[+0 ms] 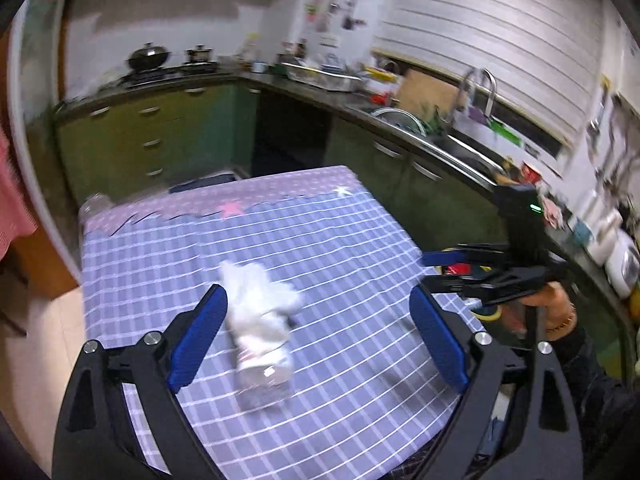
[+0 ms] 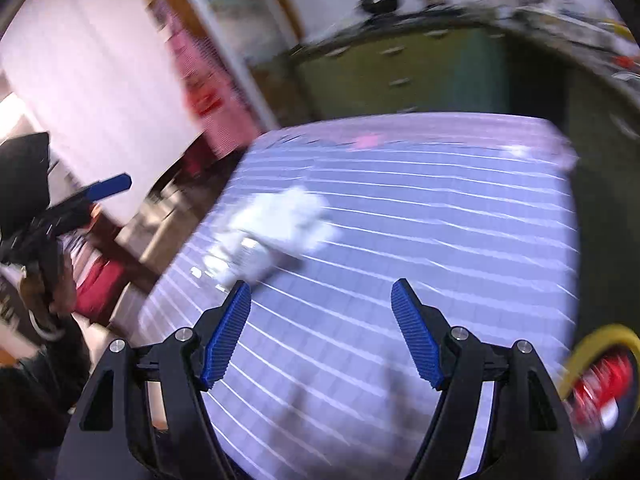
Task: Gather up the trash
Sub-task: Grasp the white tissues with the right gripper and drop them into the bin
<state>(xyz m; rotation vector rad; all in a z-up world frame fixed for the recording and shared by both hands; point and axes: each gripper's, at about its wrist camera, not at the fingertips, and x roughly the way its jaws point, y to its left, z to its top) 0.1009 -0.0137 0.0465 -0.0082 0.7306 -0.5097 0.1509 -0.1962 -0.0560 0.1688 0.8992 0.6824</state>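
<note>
A clear plastic bottle (image 1: 264, 376) lies on the checked tablecloth (image 1: 340, 240), with crumpled white tissue (image 1: 260, 288) at its far end. My left gripper (image 1: 318, 300) is open above them, the bottle between its fingers near the left pad. In the right wrist view the tissue (image 2: 288, 216) and bottle (image 2: 240, 260) lie blurred ahead and left of my open, empty right gripper (image 2: 320, 296). The right gripper also shows in the left wrist view (image 1: 430, 268), at the table's right edge. The left gripper shows at the left edge of the right wrist view (image 2: 108, 186).
A yellow-rimmed bin (image 2: 600, 380) with red trash sits at the table's right side, low in the right wrist view. Green kitchen cabinets (image 1: 160, 132), a sink (image 1: 460, 148) and a stove with pots (image 1: 160, 64) surround the table. A clear bottle (image 1: 94, 204) is at the far left corner.
</note>
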